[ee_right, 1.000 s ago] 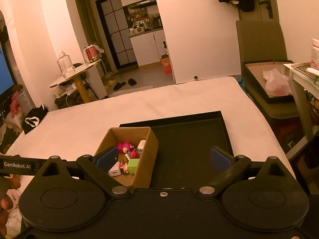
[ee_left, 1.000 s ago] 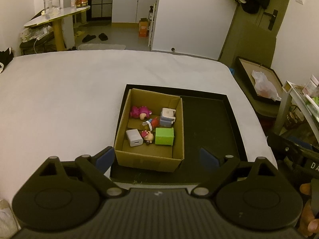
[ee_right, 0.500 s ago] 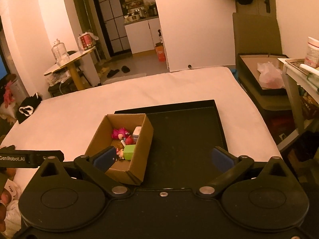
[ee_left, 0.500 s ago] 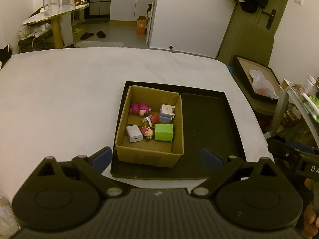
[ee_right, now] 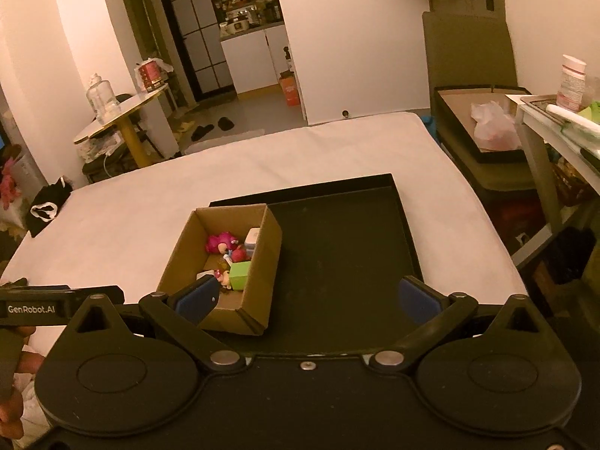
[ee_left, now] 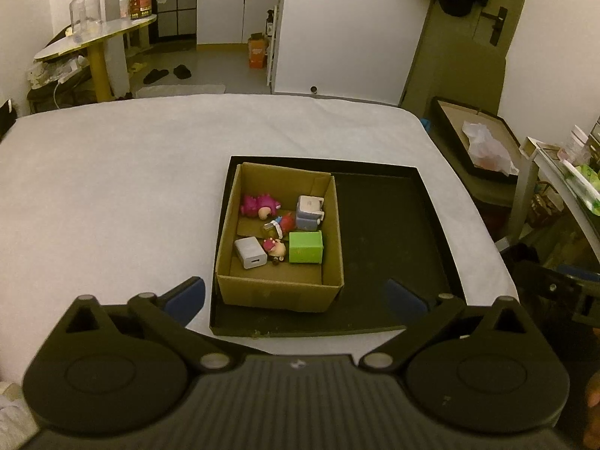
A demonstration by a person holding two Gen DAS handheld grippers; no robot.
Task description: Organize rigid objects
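Observation:
A brown cardboard box (ee_left: 279, 292) stands in the left half of a black tray (ee_left: 386, 225) on the white surface. Inside lie a pink toy (ee_left: 257, 204), a grey-white block (ee_left: 309, 212), a green cube (ee_left: 305, 251), a white charger (ee_left: 250, 252) and two small figures (ee_left: 275, 248). My left gripper (ee_left: 296, 296) hovers near the box's front; its jaws are opening and hold nothing. My right gripper (ee_right: 307, 296) is open and empty over the tray's near edge, with the box (ee_right: 262, 262) by its left finger and the green cube (ee_right: 240, 275) showing inside.
The white surface (ee_left: 112, 187) stretches left and far behind the tray. To its right stand a dark box with a plastic bag (ee_left: 483, 142) and a cluttered side table (ee_right: 555, 112). The left gripper's body (ee_right: 56, 305), held by a hand, shows at the right wrist view's left edge.
Both grippers' jaws have spread a little wider. In the right wrist view the box and tray have slid slightly up the picture. The toys in the box lie as before.

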